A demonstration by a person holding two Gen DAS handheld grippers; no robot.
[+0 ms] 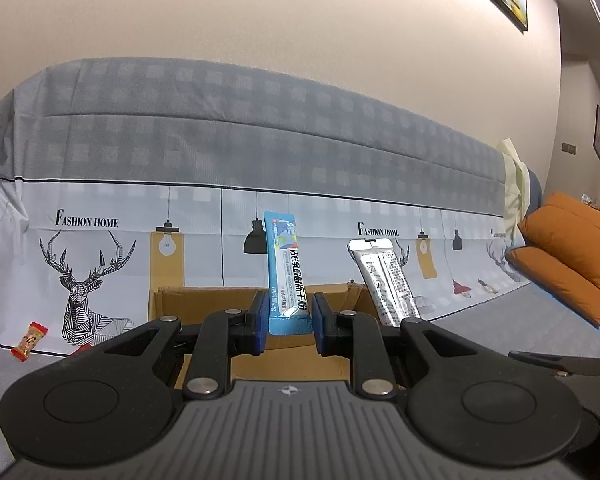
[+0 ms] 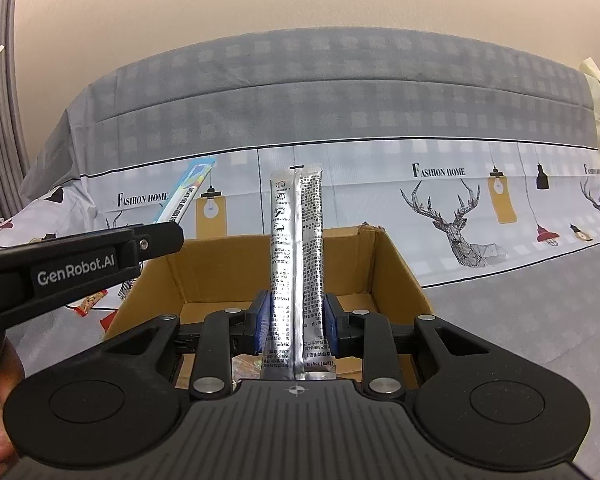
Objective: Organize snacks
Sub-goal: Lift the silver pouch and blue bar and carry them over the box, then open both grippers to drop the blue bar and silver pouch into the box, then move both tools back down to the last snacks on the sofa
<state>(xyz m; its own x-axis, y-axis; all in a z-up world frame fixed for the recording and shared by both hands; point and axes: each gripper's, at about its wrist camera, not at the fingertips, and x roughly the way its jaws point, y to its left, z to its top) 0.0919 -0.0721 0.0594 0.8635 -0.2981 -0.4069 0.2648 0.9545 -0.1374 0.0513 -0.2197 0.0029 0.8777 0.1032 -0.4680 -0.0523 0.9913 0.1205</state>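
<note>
Blue plastic fills the gap between my left fingers: the left gripper [image 1: 290, 322] is clamped on the lower end of a blue snack packet [image 1: 286, 276], which stands nearly upright and rises well above the fingertips. My right gripper [image 2: 296, 322] is likewise closed on a silver snack packet [image 2: 298, 260], held upright by its lower part with the printed back seam facing me.

Beyond and beneath both pairs of fingers sits the open cardboard box [image 2: 400, 264]; in the right wrist view its far wall and right wall show past the silver packet, and both packets hang over its opening. In the left wrist view the silver packet [image 1: 388, 280] leans just right of my left fingers, close to the blue one but apart from it. In the right wrist view the left gripper's black body [image 2: 80, 264] juts in from the left, crossing in front of the box's left wall, with the blue packet [image 2: 184, 194] tilting up from its tip.

Off to the left of my left fingers, a small red-and-orange wrapped snack [image 1: 30, 340] lies on the grey sofa cover [image 1: 260, 128] printed with deer and lamps. Far right of the fingers are orange cushions [image 1: 572, 252]. Something crinkly lies in the box bottom just under my right fingers, but I cannot tell what.
</note>
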